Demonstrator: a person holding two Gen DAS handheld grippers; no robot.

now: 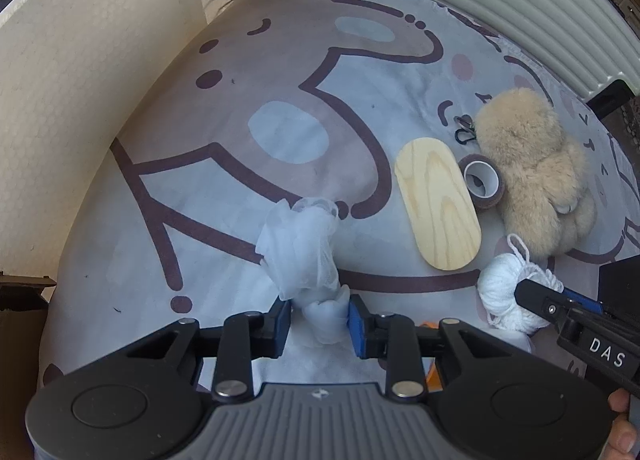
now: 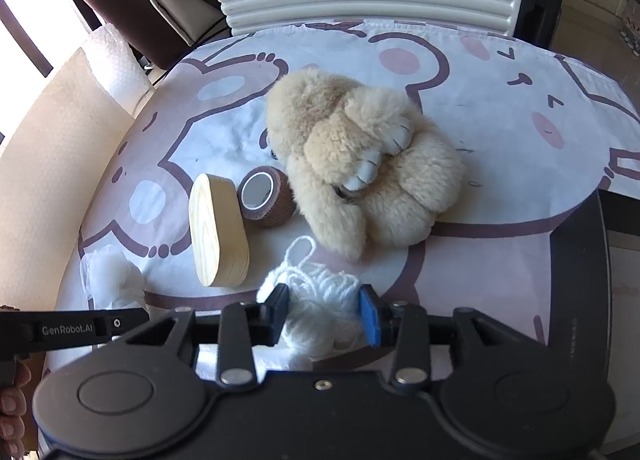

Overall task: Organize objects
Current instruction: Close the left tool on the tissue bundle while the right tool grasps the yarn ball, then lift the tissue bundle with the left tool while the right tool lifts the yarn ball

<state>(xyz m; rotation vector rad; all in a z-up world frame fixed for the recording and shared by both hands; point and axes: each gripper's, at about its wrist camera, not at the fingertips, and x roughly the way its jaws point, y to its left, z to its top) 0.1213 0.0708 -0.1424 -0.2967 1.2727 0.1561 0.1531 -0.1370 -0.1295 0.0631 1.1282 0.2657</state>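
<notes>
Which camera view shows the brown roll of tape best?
The right wrist view shows the brown roll of tape best: its textured side and its hollow core are both plain, between the oval wooden block and the beige plush toy. The left wrist view shows it smaller, towards the right edge.

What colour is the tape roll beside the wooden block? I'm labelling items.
Brown, with a pale core; the tape roll shows best in the right wrist view.
</notes>
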